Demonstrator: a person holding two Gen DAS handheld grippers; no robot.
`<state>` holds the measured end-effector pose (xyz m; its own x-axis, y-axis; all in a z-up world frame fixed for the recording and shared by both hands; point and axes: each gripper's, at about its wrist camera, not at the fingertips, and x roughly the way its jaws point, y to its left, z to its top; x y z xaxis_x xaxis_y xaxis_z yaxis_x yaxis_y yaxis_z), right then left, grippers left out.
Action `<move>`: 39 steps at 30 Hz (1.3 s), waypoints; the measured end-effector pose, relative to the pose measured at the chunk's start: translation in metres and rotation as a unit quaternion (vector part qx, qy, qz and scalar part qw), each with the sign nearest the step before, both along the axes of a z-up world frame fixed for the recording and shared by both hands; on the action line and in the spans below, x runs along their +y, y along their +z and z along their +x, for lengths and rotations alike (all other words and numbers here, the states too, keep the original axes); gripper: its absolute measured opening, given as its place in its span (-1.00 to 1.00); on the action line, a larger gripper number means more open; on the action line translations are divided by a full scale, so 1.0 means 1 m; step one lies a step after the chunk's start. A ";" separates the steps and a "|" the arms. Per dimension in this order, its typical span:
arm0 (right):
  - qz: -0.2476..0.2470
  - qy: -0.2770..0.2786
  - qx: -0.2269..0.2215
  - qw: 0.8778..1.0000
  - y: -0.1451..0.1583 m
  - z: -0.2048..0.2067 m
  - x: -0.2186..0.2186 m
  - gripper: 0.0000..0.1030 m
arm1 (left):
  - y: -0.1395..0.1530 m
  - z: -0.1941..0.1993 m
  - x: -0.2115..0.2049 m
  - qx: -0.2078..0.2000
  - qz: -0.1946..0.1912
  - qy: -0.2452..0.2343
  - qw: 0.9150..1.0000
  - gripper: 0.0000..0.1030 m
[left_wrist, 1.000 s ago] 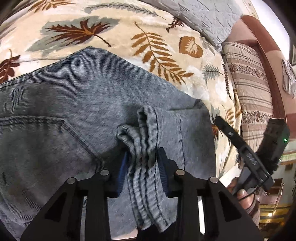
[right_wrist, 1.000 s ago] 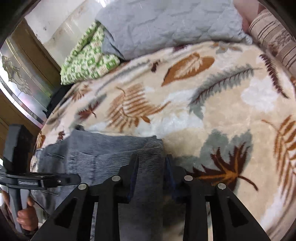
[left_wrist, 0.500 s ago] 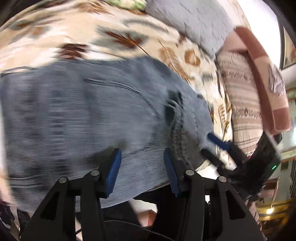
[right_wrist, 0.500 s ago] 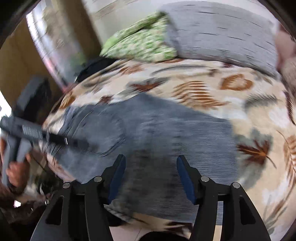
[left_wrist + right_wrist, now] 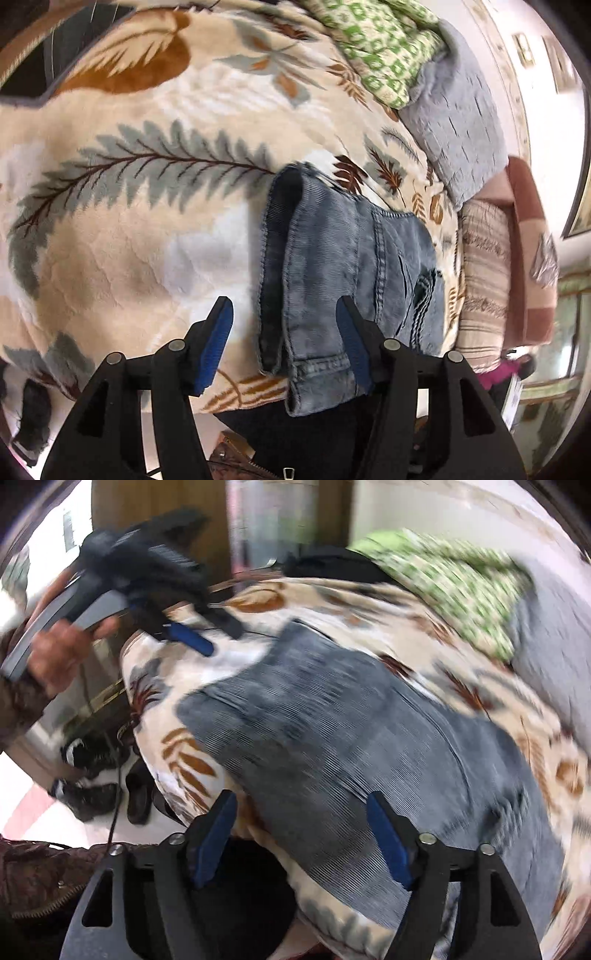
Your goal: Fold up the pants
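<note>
Leaf-patterned blanket [image 5: 122,236] covers the bed; the folded denim pants [image 5: 332,266] are laid on it, near the bed's edge.

Left gripper [image 5: 284,339]: jaws apart, just been opening, nothing clamped. The pants' cuff ends are seen between and just beyond the jaws, untouched by the pads; the rest of the bundle runs on past the right-hand jaw.

Right gripper [image 5: 301,840]: jaws wide apart, just been opening, empty. The pants are spread ahead of and beneath these jaws, blurred; contact cannot be judged. The other gripper, held in a hand [image 5: 55,653], is seen well beyond the left-hand jaw, above the bed's edge.

Handling, as judged: denim is soft but fairly heavy and thick where layers are stacked; it should drape and sag if lifted by one point. Hemmed cuffs and the seamed edge are probably the firmest places to be gripped, with both layers taken together.

Surroundings: a green-patterned pillow [image 5: 384,48] and grey quilted cushion [image 5: 461,122] are stacked far ahead, a striped cushion [image 5: 484,280] beyond the right-hand jaw. Nothing lies between jaws and pants. Plush blanket may be pinched along with the cloth.
</note>
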<state>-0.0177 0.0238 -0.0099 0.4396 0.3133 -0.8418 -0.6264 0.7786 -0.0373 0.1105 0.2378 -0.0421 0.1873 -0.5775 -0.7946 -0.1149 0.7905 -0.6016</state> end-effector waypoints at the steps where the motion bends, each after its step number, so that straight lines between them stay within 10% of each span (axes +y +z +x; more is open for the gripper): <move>1: -0.009 0.013 -0.007 1.000 -0.001 -0.002 0.011 0.51 | -0.004 0.003 0.001 0.005 -0.008 -0.001 1.000 0.16; 20: -0.202 0.093 -0.169 0.960 -0.064 -0.014 0.117 0.60 | -0.033 0.101 -0.032 0.022 -0.026 -0.114 0.993 0.62; 23: -0.198 0.091 -0.172 0.961 -0.064 -0.006 0.117 0.52 | -0.033 0.097 -0.045 0.011 -0.041 -0.163 0.986 0.62; 25: -0.193 0.090 -0.172 0.962 -0.062 -0.003 0.116 0.03 | -0.029 0.093 -0.053 -0.002 -0.037 -0.185 0.982 0.60; 29: -0.171 0.089 -0.161 0.968 -0.050 0.006 0.108 -0.28 | -0.020 0.084 -0.064 -0.008 -0.042 -0.203 0.978 -0.77; 39: -0.123 0.047 -0.192 0.973 0.004 -0.006 0.077 -0.53 | 0.050 0.067 -0.094 -0.077 -0.004 -0.195 0.978 -0.86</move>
<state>-0.0240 0.1006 -0.0064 0.7153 0.1769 -0.6760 -0.5976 0.6563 -0.4606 0.1778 0.1438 0.0077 0.0688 -0.6350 -0.7694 0.2878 0.7511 -0.5942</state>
